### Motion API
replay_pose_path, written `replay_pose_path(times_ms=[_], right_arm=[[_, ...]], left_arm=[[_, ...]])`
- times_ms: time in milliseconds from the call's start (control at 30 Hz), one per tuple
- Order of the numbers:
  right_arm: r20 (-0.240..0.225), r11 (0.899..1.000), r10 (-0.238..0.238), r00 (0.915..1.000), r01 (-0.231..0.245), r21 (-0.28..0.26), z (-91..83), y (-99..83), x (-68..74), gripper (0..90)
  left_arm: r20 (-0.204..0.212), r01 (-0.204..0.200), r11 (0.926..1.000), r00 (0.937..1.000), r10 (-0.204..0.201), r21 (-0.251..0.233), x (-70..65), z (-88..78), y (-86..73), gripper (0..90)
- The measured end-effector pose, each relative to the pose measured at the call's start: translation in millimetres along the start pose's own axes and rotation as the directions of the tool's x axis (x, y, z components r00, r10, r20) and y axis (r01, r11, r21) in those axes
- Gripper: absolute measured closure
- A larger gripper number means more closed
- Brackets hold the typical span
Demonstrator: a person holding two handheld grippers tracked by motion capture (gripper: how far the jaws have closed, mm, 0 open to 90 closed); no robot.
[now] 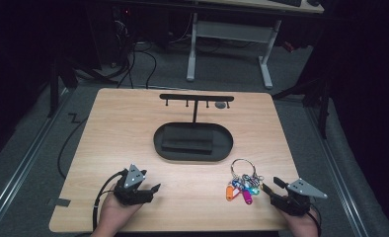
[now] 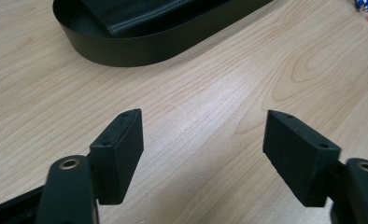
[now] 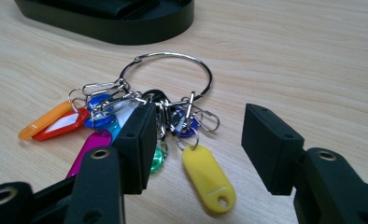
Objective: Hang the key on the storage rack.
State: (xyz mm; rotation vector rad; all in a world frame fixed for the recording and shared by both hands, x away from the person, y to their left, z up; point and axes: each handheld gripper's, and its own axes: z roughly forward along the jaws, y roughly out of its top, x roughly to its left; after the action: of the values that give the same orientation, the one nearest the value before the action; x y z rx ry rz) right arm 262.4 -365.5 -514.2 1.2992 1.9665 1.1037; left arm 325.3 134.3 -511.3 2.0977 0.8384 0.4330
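1. A bunch of coloured plastic key tags on a big steel wire ring (image 1: pixel 243 180) is lying flat on the light wooden table (image 1: pixel 133 128), near the front edge on the right side.
2. The right gripper (image 3: pixel 196 144) is parked just behind the bunch, jaws spread apart with nothing pinched. The yellow tag (image 3: pixel 206 177) sits in the gap between them, untouched as far as can be told.
3. From those jaws the ring loop (image 3: pixel 173 70) lies straight ahead, toward the black oval tray (image 1: pixel 192 140) with its T-shaped hook stand (image 1: pixel 196 98). The tags fan out to the left and back toward the gripper, so the long axis of the bunch runs roughly along the reach direction.
4. The left gripper (image 1: pixel 155 189) is well apart from the keys, jaws wide and empty over bare wood.
5. So the right one is clearly nearer, and a short push forward is probably all that's needed to get around the ring.
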Motion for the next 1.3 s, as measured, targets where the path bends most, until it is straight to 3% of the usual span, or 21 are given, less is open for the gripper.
replay_pose_path(times_ms=[100,200,433,767,900,1200,1300], right_arm=[[0.0,1.0,-0.004,1.0,0.004,0.027,5.3,5.6,4.9,44.2],[0.001,0.998,-0.018,0.9998,0.018,0.066,11.3,14.8,9.9,42.9],[0.028,0.983,-0.107,0.9939,0.101,0.152,21.3,35.7,15.9,41.3],[0.007,0.962,-0.093,0.9957,0.088,0.26,28.8,61.6,17.3,41.3],[-0.009,0.945,-0.076,0.9971,0.075,0.318,36.2,66.2,19.3,41.3],[-0.039,0.898,-0.108,0.9934,0.114,0.424,45.5,78.1,23.2,41.5],[-0.053,0.875,-0.119,0.9915,0.13,0.466,47.2,87.0,24.5,41.8]], left_arm=[[0.007,0.022,0.9996,0.9997,-0.022,-0.015,4.2,-2.2,-1.4,27.1],[0.016,0.018,0.9996,0.9997,-0.018,-0.02,7.7,-3.9,-3.0,26.2],[0.019,0.028,0.9987,0.9994,-0.027,-0.042,16.0,-10.4,-5.9,24.5],[0.013,0.034,0.9981,0.9993,-0.034,-0.051,18.3,-12.5,-6.8,23.5],[0.012,0.029,0.999,0.9995,-0.028,-0.033,18.3,-9.4,-7.5,23.3],[0.019,0.011,0.9996,0.9998,-0.01,-0.028,16.6,-6.7,-7.6,23.2],[0.021,0.009,0.9996,0.9997,-0.008,-0.025,16.9,-6.9,-7.5,23.3]])
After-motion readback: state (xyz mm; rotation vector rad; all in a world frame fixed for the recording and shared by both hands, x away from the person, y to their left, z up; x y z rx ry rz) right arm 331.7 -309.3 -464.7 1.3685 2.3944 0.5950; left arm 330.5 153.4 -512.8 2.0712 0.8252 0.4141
